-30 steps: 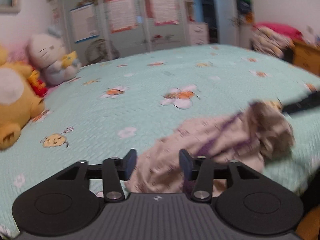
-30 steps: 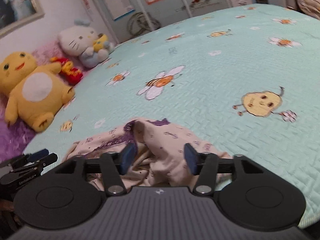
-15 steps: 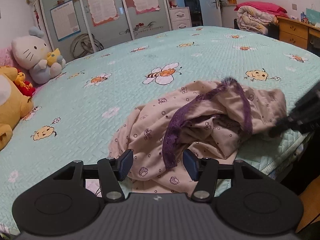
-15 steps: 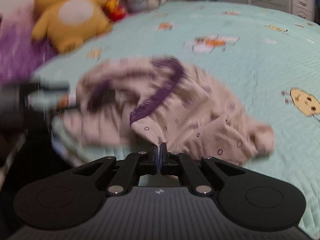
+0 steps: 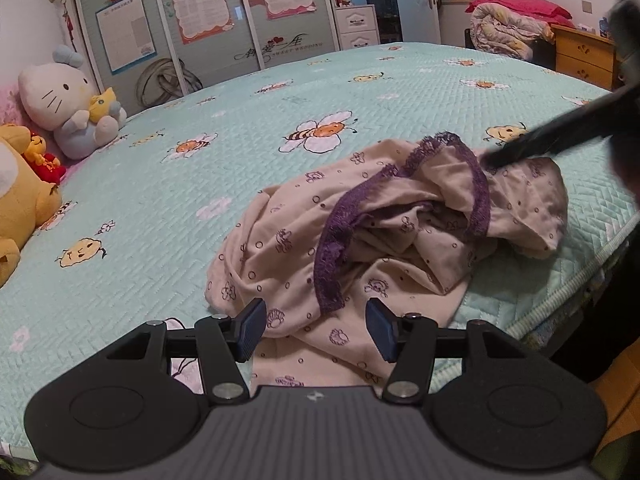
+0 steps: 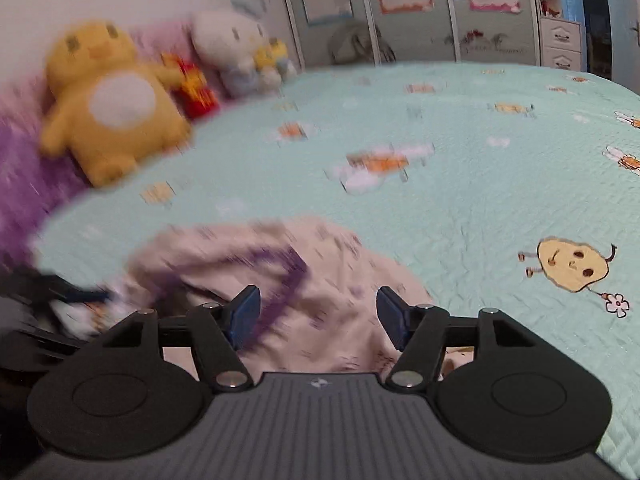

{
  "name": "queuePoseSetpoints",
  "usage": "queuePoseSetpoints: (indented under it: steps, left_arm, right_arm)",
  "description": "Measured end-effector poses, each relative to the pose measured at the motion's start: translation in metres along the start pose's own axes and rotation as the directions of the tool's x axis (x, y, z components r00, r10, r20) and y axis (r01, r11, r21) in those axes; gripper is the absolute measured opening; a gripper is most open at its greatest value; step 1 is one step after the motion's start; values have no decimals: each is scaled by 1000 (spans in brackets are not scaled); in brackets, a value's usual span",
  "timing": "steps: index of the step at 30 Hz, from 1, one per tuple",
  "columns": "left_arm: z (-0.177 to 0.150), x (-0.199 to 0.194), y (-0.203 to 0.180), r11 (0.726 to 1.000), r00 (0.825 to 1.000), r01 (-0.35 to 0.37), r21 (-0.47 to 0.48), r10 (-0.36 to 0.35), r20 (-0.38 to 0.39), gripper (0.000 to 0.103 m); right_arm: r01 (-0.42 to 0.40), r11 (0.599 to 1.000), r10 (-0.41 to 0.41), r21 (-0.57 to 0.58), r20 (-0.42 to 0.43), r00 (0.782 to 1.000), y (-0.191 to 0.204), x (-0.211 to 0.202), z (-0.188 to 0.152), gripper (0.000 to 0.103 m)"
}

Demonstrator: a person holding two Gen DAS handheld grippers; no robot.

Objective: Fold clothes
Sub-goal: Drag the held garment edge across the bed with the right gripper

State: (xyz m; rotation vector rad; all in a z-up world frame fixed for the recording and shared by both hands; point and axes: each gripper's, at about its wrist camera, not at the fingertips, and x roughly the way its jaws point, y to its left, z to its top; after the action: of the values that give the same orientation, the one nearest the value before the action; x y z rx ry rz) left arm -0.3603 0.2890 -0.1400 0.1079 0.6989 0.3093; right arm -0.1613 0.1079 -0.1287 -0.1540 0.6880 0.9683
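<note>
A crumpled beige garment [image 5: 400,232] with small prints and purple lace trim lies in a heap near the bed's front edge. My left gripper [image 5: 316,326] stands open over its near hem; fabric lies between the pads [image 5: 252,328] but they do not press it. In the right wrist view, which is blurred, my right gripper [image 6: 318,316] is opening above the same garment [image 6: 328,264], with nothing pinched. That gripper also shows as a dark blurred bar [image 5: 552,136] over the garment's far right corner in the left wrist view.
The bed has a mint quilted cover [image 5: 240,128] with bee and flower prints. A yellow plush [image 5: 20,200] and a white cat plush [image 5: 64,100] sit at the left. The mattress edge [image 5: 580,280] drops off at the right. A wooden dresser [image 5: 584,56] and folded quilts [image 5: 508,28] stand behind.
Half a second ago my right gripper was shut on a fold of the garment; now its jaws stand apart and the cloth is released. The left gripper has sunk slightly toward the heap.
</note>
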Motion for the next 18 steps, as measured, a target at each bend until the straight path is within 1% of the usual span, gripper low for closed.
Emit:
queuePoseSetpoints:
  steps: [1, 2, 3, 4, 5, 7, 9, 11, 13, 14, 15, 16, 18]
  left_arm:
    - [-1, -2, 1, 1000, 1000, -1, 0, 1, -1, 60]
    - [-3, -3, 3, 1000, 1000, -6, -5, 6, -5, 60]
    - [-5, -4, 4, 1000, 1000, -11, -10, 11, -9, 60]
    - [-6, -4, 7, 1000, 1000, -16, -17, 16, -13, 60]
    - [-8, -5, 9, 1000, 1000, -21, -23, 21, -18, 60]
    - [-10, -5, 12, 999, 999, -25, -28, 24, -20, 60]
    - [-9, -5, 12, 999, 1000, -20, -26, 20, -16, 60]
    - [-8, -4, 10, 1000, 1000, -11, -20, 11, -8, 60]
    - [-6, -3, 8, 1000, 1000, -2, -13, 2, 0, 60]
    - [-6, -2, 7, 1000, 1000, 3, -9, -3, 2, 60]
    - [-6, -1, 4, 1000, 1000, 7, 1, -7, -6, 61]
    - [-7, 0, 2, 1000, 1000, 10, 12, -10, -13, 61]
    - [-9, 0, -4, 999, 1000, 10, 51, -9, -20, 61]
  right_arm:
    - [42, 999, -42, -15, -34, 999, -2, 15, -2, 64]
    - [78, 997, -78, -7, -51, 996, -4, 23, -6, 61]
    - [111, 994, -110, 3, -67, 992, -6, 30, -10, 51]
    - [102, 994, -99, 43, -62, 993, -8, 24, -11, 8]
    - [94, 992, -90, 79, -55, 994, -9, 18, -13, 6]
    - [117, 991, -120, 68, 48, 992, -8, -17, -8, 6]
    - [141, 988, -149, 60, 151, 977, -7, -52, -4, 6]
    - [170, 980, -189, 104, 221, 957, -19, -80, 1, 6]
    - [186, 967, -224, 172, 237, 945, -38, -93, 0, 6]
    - [203, 962, -238, 180, 203, 950, -44, -89, -2, 10]
    - [218, 958, -250, 187, 170, 953, -51, -86, -5, 10]
    - [215, 959, -244, 187, 151, 958, -51, -84, -12, 11]
    - [200, 965, -224, 172, 132, 966, -46, -82, -25, 16]
